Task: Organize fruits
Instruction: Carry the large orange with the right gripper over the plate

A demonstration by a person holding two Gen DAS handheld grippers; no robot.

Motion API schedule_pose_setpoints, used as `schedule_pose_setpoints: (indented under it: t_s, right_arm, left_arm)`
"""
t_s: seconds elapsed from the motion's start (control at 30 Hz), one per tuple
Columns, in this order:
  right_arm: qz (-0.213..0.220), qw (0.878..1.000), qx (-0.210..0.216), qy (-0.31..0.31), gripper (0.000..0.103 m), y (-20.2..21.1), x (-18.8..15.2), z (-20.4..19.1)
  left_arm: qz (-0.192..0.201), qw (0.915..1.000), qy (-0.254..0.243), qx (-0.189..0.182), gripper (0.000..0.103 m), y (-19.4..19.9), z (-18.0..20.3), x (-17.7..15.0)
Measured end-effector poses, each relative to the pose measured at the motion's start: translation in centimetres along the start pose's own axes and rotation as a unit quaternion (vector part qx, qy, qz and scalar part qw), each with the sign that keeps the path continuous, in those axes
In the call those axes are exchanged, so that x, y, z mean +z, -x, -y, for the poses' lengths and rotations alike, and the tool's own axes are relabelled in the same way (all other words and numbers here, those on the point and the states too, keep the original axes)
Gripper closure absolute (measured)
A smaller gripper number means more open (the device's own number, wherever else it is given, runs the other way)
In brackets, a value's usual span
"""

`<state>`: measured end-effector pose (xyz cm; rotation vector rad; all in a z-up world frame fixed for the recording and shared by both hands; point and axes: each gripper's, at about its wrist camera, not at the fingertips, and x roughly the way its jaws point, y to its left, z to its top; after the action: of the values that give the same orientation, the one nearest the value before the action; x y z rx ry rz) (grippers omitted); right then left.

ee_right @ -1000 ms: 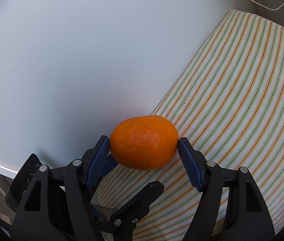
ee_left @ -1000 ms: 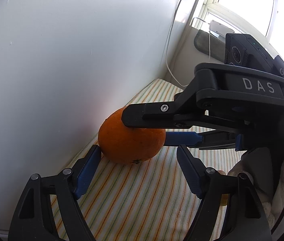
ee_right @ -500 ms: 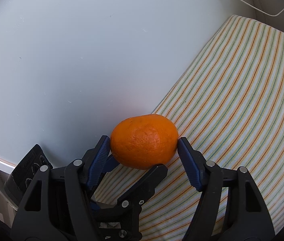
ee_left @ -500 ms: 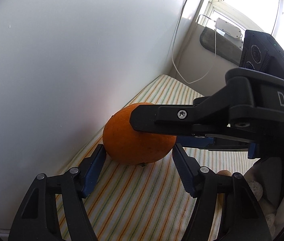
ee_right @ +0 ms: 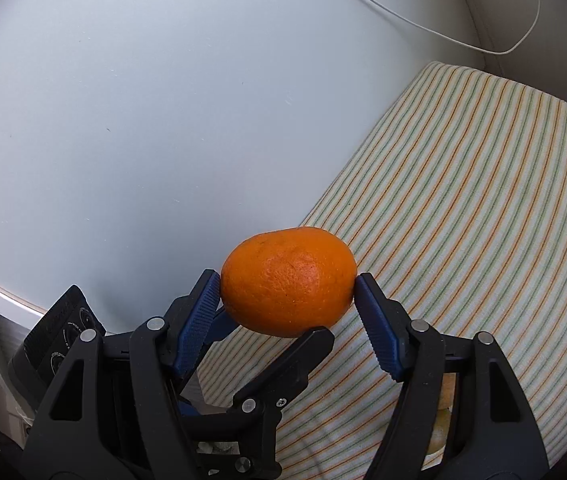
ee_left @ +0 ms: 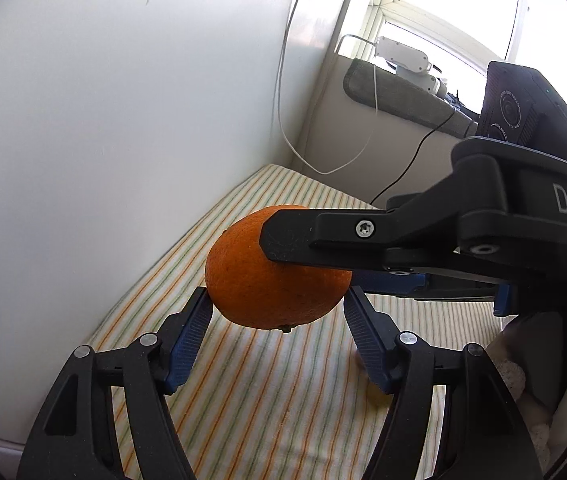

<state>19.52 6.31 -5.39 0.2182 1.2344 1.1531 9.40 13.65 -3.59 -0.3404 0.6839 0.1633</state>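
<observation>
One orange hangs just above the striped cloth, held from two sides. My left gripper has its blue pads pressed on the fruit's left and right flanks. The right gripper's black finger crosses the top of the fruit from the right. In the right wrist view the same orange sits between the pads of my right gripper, both pads touching it. A left gripper finger reaches under it from below.
A white wall rises close on the left of the cloth. A white cable hangs in the corner. Behind is a window sill with a white device. A pale yellow thing shows low between the right fingers.
The left jaws have closed from wide apart onto the orange. The fruit has come up off the cloth, and both grippers have moved with it away from the wall.
</observation>
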Motion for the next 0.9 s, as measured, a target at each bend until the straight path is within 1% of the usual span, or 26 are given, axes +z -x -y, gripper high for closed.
schedule_pose_setpoints:
  t_s: [0.2, 0.4, 0.73, 0.87, 0.9]
  right_arm:
    - [0.032, 0.999, -0.015, -0.006, 0.031, 4.9, -1.7, 0.6]
    - [0.064, 0.997, -0.029, -0.017, 0.031, 9.7, -3.9, 2.0]
    - [0.107, 0.992, -0.059, -0.041, 0.031, 17.6, -6.4, 4.5]
    - [0.121, 0.989, -0.071, -0.056, 0.031, 20.4, -7.5, 5.8]
    - [0.124, 0.988, -0.075, -0.057, 0.031, 20.9, -8.1, 5.5]
  left_arm:
    - [0.004, 0.9993, -0.026, -0.028, 0.035, 0.3, 3.6, 0.0]
    - [0.003, 0.9967, -0.057, -0.058, 0.035, 0.1, 7.7, 0.4]
    - [-0.008, 0.9894, -0.099, -0.107, 0.035, -0.7, 14.4, -0.4]
    - [-0.017, 0.9860, -0.111, -0.123, 0.035, -0.6, 16.4, -1.0]
    - [-0.018, 0.9851, -0.115, -0.127, 0.035, -0.7, 16.9, -1.1]
